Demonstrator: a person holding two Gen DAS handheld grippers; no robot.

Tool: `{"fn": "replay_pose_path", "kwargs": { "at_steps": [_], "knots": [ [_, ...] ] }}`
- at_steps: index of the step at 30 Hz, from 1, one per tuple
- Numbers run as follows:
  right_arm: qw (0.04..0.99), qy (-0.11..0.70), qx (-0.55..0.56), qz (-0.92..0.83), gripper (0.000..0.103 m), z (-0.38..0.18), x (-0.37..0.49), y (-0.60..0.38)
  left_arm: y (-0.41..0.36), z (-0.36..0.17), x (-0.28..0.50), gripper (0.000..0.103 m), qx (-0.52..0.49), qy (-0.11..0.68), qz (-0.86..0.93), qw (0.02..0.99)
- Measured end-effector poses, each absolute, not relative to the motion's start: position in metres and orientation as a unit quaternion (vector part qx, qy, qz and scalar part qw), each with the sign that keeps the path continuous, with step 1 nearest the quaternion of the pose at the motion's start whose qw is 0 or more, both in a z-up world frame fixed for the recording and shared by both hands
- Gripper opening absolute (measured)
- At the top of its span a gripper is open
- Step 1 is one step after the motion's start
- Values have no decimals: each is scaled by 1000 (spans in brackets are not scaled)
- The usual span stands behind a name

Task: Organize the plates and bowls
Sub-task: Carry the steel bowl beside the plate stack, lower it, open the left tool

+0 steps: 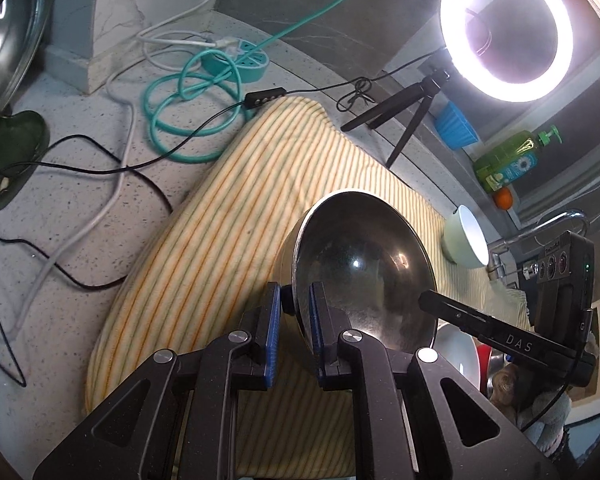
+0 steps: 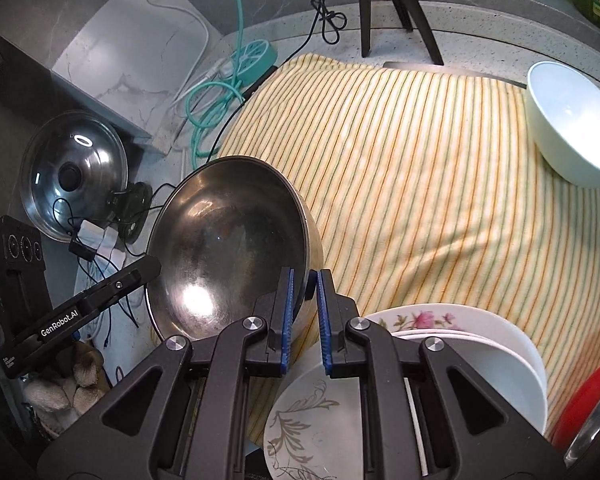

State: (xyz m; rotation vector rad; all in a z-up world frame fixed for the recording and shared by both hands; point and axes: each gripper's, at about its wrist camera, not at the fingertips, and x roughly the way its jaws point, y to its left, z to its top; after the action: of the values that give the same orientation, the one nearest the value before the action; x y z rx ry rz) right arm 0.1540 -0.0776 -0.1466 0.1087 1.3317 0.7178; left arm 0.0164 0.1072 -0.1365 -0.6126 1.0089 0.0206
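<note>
We hold the steel bowl (image 1: 364,272) by opposite rims, left gripper (image 1: 294,312) and right gripper (image 2: 304,304) both clamped narrow; next, we judge, setting it level on the striped cloth (image 2: 420,184).

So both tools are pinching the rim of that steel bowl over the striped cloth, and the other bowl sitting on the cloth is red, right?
Not quite. The left tool and right tool do both pinch the steel bowl over the striped cloth, but the other bowl on the cloth is pale green outside and white inside, not red. The right wrist view shows it.
</note>
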Motion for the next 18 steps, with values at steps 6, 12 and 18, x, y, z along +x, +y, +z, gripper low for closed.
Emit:
{"fn": "replay_pose_path", "kwargs": {
  "at_steps": [6, 12, 18],
  "knots": [
    [716, 614, 40, 331, 12, -156, 149, -69, 114, -139, 7, 12, -302, 476, 18, 826],
    [711, 615, 34, 339, 12, -157, 145, -66, 118, -142, 2, 12, -304, 479, 24, 823],
    [709, 616, 28, 343, 14, -154, 143, -65, 117, -142, 2, 19, -298, 483, 26, 823]
  ]
}}
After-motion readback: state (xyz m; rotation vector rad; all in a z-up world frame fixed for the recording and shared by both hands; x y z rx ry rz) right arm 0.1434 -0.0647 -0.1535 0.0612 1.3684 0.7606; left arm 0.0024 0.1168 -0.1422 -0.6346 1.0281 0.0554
